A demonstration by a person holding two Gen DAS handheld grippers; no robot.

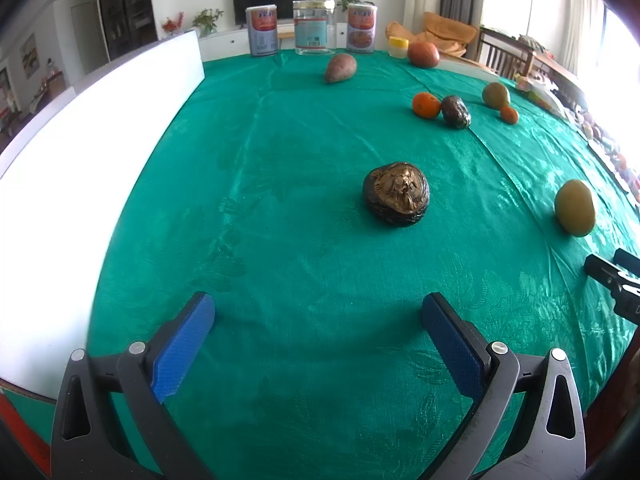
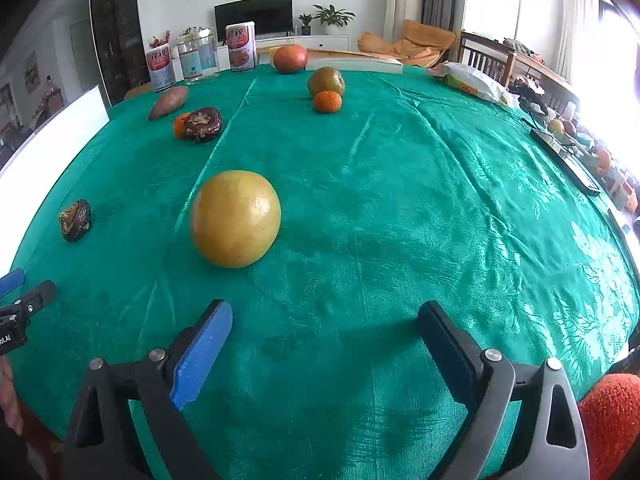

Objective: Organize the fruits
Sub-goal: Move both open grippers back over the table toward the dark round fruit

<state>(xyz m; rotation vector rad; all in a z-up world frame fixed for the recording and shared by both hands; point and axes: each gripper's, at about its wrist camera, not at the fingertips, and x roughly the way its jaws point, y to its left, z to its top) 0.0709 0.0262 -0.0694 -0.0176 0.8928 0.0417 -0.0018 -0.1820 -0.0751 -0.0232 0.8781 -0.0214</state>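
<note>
Both grippers are hovering over the green tablecloth [image 1: 280, 160] with fingers released and nothing between them. The left gripper [image 1: 318, 312] is facing a dark wrinkled fruit [image 1: 396, 193] lying at its twelve o'clock; the right gripper [image 2: 324, 320] is facing a yellow fruit [image 2: 235, 219] at eleven o'clock. Each should probably be lowering squarely so its pads are straddling the fruit's widest part before squeezing. Other fruits are lying farther off; the right edge is washing out in glare, and where the fruits belong is not showing.

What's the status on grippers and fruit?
Left gripper open, empty, facing dark wrinkled fruit. Right gripper open, empty, short of large round yellow fruit. Green tablecloth between them bare.
</note>
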